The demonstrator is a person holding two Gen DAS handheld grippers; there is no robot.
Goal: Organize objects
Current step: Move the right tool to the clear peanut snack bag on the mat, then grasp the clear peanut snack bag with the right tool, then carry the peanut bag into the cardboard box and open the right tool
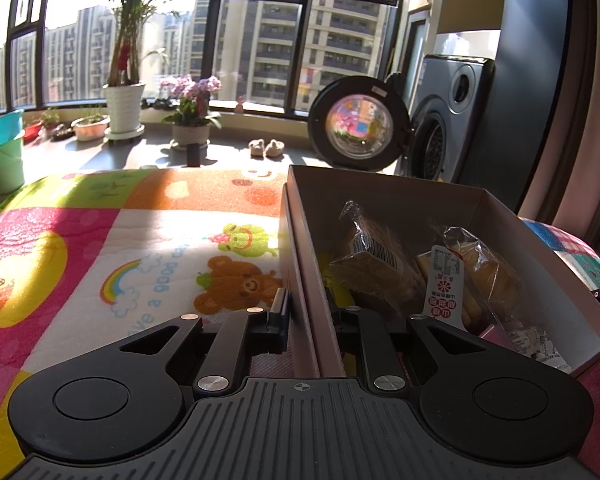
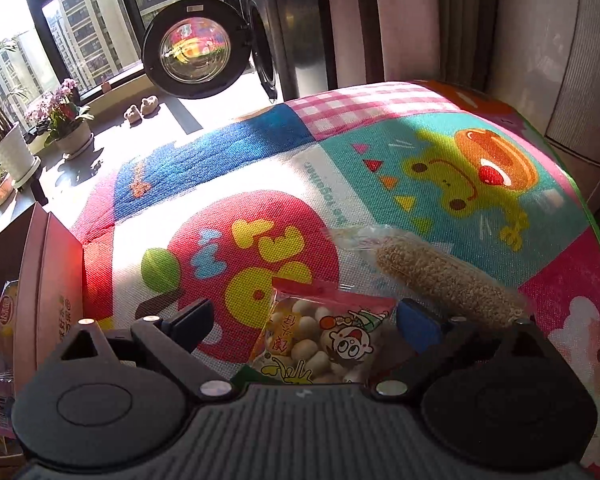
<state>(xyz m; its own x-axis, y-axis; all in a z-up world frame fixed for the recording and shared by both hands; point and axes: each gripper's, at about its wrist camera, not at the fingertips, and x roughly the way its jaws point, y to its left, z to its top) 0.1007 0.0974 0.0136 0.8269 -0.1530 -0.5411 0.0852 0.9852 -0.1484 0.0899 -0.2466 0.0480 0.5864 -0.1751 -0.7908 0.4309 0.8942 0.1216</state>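
A snack packet lies on the mat between the wide-open, empty fingers of the right gripper, a sesame roll just beside. The left gripper straddles the box wall; whether it pinches it cannot be told. Closing squarely on the packet alone would serve best.

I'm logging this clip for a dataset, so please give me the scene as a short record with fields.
surface: colourful cartoon play mat
container: open cardboard box on the mat
box contents: wrapped bread packets
left gripper: jaws straddle the box's near wall, one inside, one outside
right gripper: jaws open around a snack bag of small round biscuits
beside it: sesame stick packet on the mat
background: washing machine, door open
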